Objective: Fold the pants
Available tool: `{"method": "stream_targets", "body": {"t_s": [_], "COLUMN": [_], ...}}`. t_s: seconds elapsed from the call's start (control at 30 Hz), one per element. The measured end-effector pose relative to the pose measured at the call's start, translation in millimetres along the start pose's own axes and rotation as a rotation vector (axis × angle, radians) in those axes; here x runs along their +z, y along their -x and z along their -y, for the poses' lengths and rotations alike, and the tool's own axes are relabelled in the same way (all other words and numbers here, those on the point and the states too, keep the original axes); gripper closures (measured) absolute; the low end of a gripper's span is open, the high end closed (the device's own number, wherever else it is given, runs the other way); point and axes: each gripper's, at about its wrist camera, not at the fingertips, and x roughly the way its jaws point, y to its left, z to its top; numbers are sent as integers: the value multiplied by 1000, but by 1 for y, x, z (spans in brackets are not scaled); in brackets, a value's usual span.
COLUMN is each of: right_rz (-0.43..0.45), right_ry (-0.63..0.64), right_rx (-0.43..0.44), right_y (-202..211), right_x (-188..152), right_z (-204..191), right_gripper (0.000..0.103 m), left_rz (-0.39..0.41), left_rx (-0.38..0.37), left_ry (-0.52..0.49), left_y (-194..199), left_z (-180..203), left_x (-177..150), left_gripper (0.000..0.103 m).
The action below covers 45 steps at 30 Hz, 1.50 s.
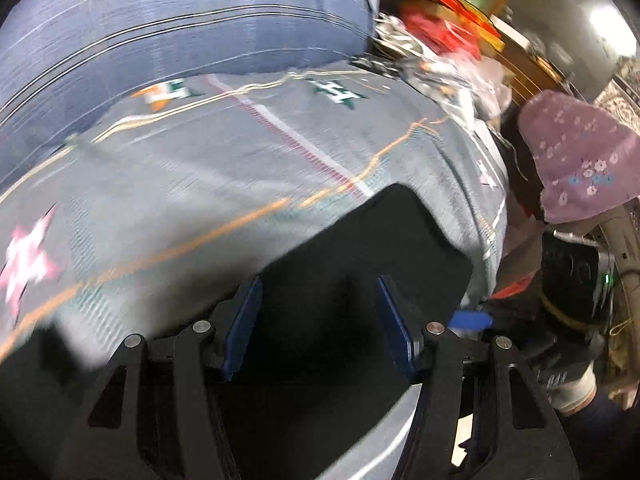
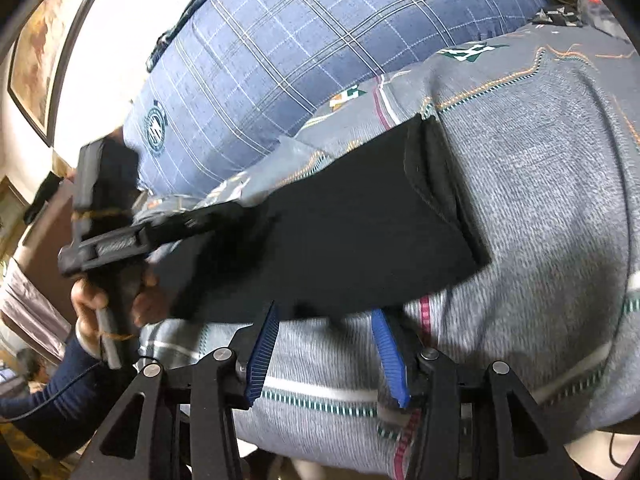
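Black folded pants [image 1: 360, 264] lie flat on the grey patterned bedsheet [image 1: 200, 168]. My left gripper [image 1: 320, 312] is open above their near end, blue pads apart, dark cloth showing between and under them. In the right wrist view the pants [image 2: 340, 220] form a dark slab with a stitched hem at its right end. The left gripper [image 2: 208, 220], held by a hand [image 2: 88, 304], reaches their left end. My right gripper [image 2: 325, 311] is open just off the pants' near edge, with only bedsheet [image 2: 520, 200] between its fingers. One blue pad of the right gripper [image 1: 472, 320] shows beside the pants.
A blue plaid pillow [image 2: 300, 52] lies along the bed's far side. Red and white clutter [image 1: 440, 40] sits by the bed's far corner and a purple floral cloth [image 1: 580, 160] hangs off its side. A framed picture [image 2: 44, 56] is on the wall.
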Motion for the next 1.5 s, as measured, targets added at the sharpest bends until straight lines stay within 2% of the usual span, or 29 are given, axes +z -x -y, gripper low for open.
{"method": "stream_targets", "body": {"t_s": [0.07,0.27,0.4,0.47,0.5,0.53,0.6,0.67,0.7,0.9,1.0,1.1,1.13,1.23,1.27,1.3,1.33,1.37,1.4,1.47,1.5], "right_rz": [14,72,104,110,112,114,118,118,121,145,129,68,50,-75,-143,-189,-256,-264,-238,-243,-232], "right_ry": [5,-28,-46,-48,-50,-57,-114,-90,-60,185,338,482,506,580,585,575,552,542,531,507,505], "right_rx": [16,74,110,116,106,94,111,102,88,48,80,135,143,164,162,146,117,123,163,254,271], "right_y": [-2,-5,-5,-6,-6,-4,-10,-8,-5,16,11,-18,-28,-93,-130,-149,-169,-171,-164,-145,-131], "right_x": [3,6,7,8,9,8,10,14,16,37,49,47,45,32,27,22,16,14,15,17,17], "right_z": [0,9,14,15,16,21,29,23,17,-51,-105,-156,-165,-195,-200,-201,-201,-201,-201,-196,-192], "right_gripper": [57,56,56,58,66,81,90,91,92,92,92,92,92,92,90,82,79,79,77,72,68], "left_rz": [-34,-130,-134,-127,-115,-108,-104,-100,-73,121,217,288,310,316,313,308,311,320,331,362,362], "left_rx": [-40,-45,-47,-57,-69,-76,-96,-113,-128,-160,-117,-54,-12,80,103,120,122,118,116,96,86], "left_ry": [-39,-140,-239,-245,-237,-234,-213,-155,-132,-54,30,174,240,381,431,487,527,549,572,601,607], "left_y": [-19,-67,-82,-87,-88,-88,-89,-82,-71,24,79,123,138,161,166,173,179,182,185,187,186], "left_z": [10,37,55,59,59,60,59,53,50,28,-5,-51,-72,-116,-128,-142,-151,-155,-158,-157,-156], "left_x": [19,49,54,56,56,56,59,62,63,63,44,8,-11,-57,-72,-90,-105,-117,-127,-144,-147], "left_gripper": [45,45,44,44,49,57,77,85,87,87,87,87,87,86,86,83,78,63,48,40,40]}}
